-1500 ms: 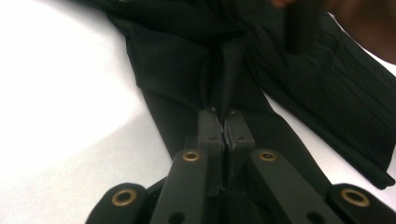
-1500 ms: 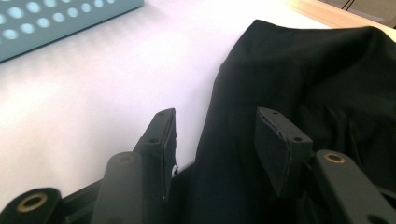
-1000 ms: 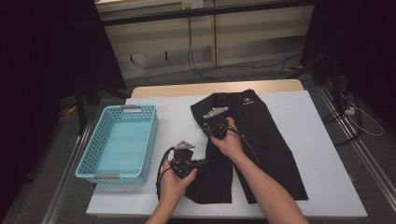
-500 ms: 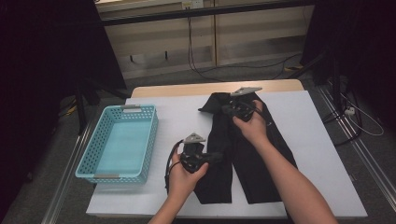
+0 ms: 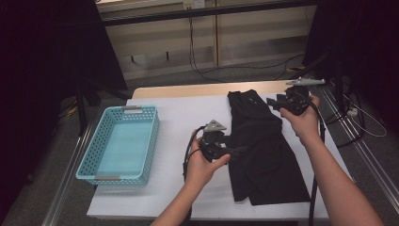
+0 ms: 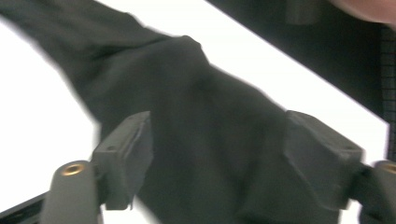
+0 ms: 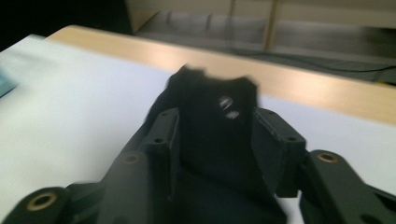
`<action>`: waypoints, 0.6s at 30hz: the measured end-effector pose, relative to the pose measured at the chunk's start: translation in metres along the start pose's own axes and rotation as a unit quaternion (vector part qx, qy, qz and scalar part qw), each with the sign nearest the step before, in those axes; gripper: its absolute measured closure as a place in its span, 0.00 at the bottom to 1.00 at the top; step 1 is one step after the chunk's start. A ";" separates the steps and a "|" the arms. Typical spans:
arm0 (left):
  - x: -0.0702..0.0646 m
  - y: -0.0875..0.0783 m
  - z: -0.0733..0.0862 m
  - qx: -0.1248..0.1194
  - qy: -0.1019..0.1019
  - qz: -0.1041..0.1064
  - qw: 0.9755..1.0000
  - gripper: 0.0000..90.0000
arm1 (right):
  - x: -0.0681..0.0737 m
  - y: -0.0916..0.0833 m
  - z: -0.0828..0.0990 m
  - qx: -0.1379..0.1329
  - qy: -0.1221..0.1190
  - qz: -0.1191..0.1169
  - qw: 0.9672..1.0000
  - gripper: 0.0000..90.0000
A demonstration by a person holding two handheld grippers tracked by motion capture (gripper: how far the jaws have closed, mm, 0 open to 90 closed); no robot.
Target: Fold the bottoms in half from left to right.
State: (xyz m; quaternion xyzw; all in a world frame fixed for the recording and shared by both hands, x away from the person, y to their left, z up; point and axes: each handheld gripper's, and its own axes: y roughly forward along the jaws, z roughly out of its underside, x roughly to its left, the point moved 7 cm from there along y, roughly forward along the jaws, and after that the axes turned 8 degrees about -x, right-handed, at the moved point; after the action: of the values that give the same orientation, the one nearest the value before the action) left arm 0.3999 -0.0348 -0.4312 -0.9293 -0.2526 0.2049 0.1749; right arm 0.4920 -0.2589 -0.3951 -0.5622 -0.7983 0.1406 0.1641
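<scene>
White sheeting covers the bench (image 5: 179,117), its bare wooden edge at the far side facing a dim room where cables trail across the floor. A black garment (image 5: 263,150), with a small pale mark near its far end, lies flat and lengthwise on the right half of the bench, folded into a long panel that widens toward the person. The left hand-held gripper (image 5: 237,150), a grey three-cornered plate on top, is held low at the garment's left edge, pointing across it; its jaws have just been opening and now stand apart. In the left gripper view (image 6: 215,154) the dark cloth lies between and beyond the jaws with no pad pressing on it. The right hand-held gripper (image 5: 273,102) is raised at the far right of the bench, beside the garment's far end. Its jaws have likewise just been opening, and in the right gripper view (image 7: 215,144) they stand released, the garment's far end lying on the bench beyond them. A light blue plastic basket (image 5: 101,141) with a perforated wall sits on the left of the bench, well apart from the garment.
</scene>
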 end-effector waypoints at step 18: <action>0.086 -0.047 0.048 0.051 0.013 -0.084 0.995 0.17 | 0.056 -0.042 0.115 0.089 -0.050 -0.078 0.992 0.40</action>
State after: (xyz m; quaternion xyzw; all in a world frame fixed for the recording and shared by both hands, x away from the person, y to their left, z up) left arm 0.4263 0.0604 -0.4776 -0.8974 -0.3166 0.1903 0.2414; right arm 0.3901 -0.2244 -0.4761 -0.4739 -0.8310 0.2259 0.1839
